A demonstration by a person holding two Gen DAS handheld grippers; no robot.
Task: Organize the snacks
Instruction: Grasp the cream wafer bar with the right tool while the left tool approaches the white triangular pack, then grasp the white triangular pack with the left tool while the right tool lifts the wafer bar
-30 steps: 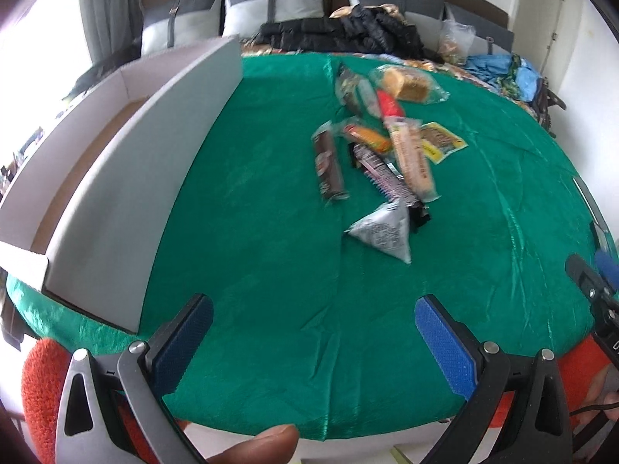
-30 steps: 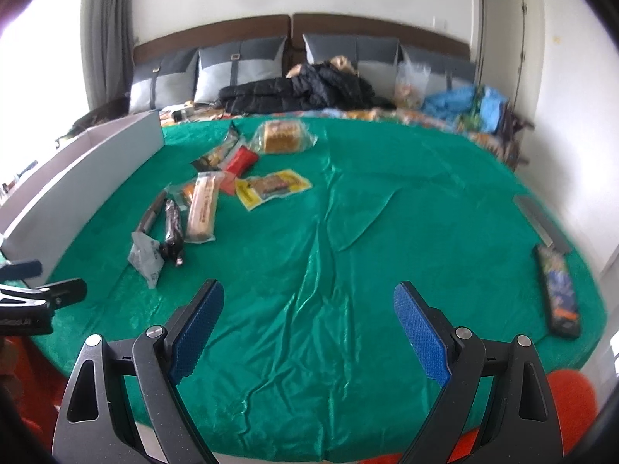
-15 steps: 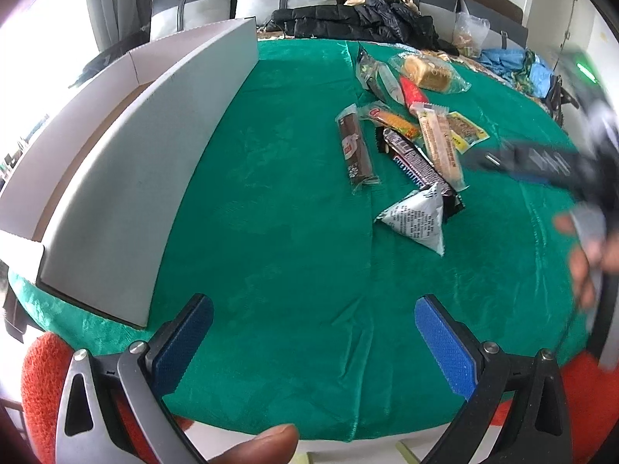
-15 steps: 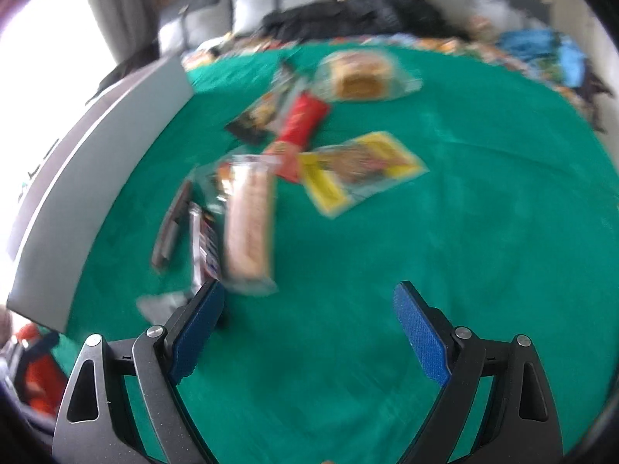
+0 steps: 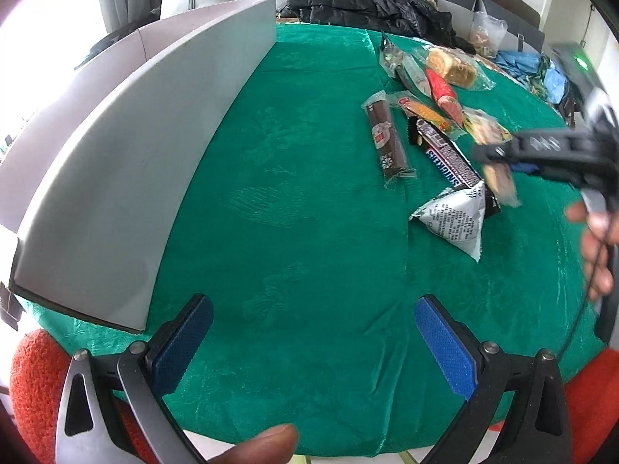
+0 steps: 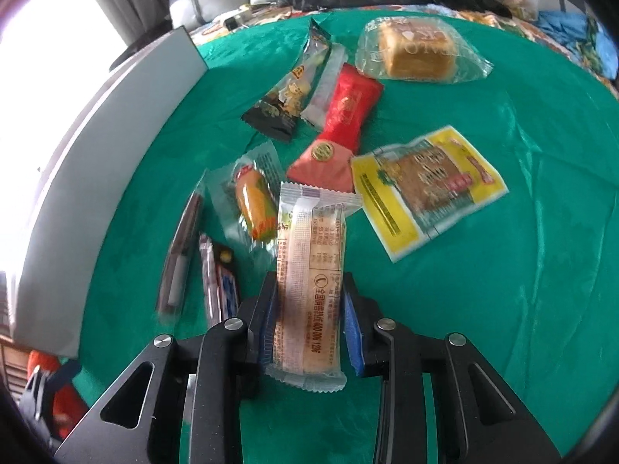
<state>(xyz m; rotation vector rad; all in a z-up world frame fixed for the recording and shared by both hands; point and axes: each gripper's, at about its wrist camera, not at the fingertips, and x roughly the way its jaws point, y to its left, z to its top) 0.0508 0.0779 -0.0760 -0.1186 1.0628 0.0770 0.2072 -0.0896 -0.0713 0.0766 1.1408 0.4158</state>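
Wrapped snacks lie in a loose pile on the green cloth. My right gripper points down at the pile; its jaws are closing, and the blue pads press both sides of a long pale wafer bar in a clear wrapper. The left wrist view shows that right gripper over the blurred bar. Beside it lie a Snickers bar, a brown roll and a white triangular pack. My left gripper hangs open over bare cloth near the front edge, holding nothing.
A long grey open box runs along the left side of the cloth. Farther back lie a red pack, a yellow pack, a cake in a clear bag and an orange snack. Cushions and dark clothing sit behind.
My right gripper swung left from bare cloth to the snack pile, tipped down, and closed from wide open onto the pale bar. My left gripper crept forward and slightly lower, still open.
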